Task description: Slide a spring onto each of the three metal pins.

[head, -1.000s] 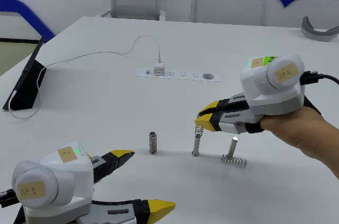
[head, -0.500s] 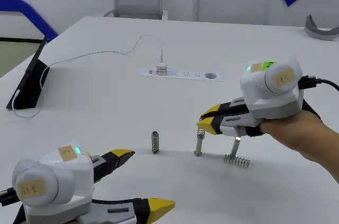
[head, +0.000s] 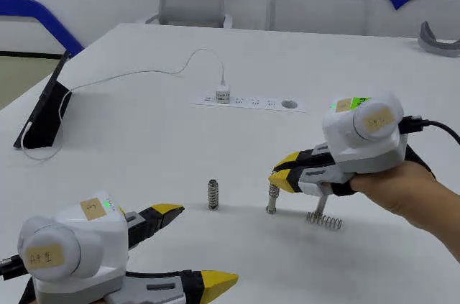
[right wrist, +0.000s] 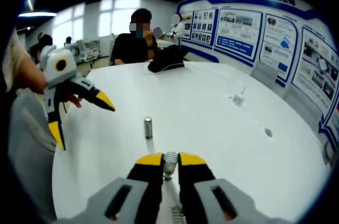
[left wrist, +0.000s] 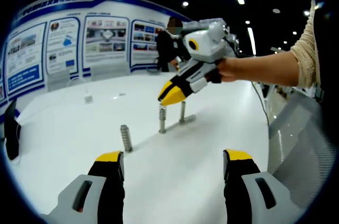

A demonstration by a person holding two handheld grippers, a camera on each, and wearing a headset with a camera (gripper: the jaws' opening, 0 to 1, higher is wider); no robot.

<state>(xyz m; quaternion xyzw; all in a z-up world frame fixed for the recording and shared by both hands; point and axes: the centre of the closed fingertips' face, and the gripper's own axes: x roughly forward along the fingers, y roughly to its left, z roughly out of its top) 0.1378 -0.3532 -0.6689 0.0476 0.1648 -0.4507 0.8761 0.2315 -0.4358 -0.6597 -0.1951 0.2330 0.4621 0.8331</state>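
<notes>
- Pinching near the top of the middle pin [head: 270, 206], the right tongs [head: 279, 175] are drawn narrow. In the right gripper view a spring [right wrist: 169, 163] fills the slim gap between the yellow tips, so I judge it held.
- The held coil sits over the pin's upper end, right of centre in the head view, and is not yet pushed down to the base.
- Left tongs [head: 198, 246] are spread wide and hold nothing, lower left of the head view, well apart from the pins.
- Risk: a push off the pin's axis could buckle the coil or jam it at the tip.
- Risk: side pressure could tip the pin, which looks free-standing on the white table [head: 144, 124].
- Risk: the right pin [head: 318, 205] stands under the tongs' body and could be knocked.
- Risk: letting go too high could let the coil pop off.
- Look: the springs are small, grey and tightly wound.
- The left pin [head: 213, 195] already wears a coil over most of its length.
- A loose spring [head: 325, 221] lies on its side at the foot of the right pin.
</notes>
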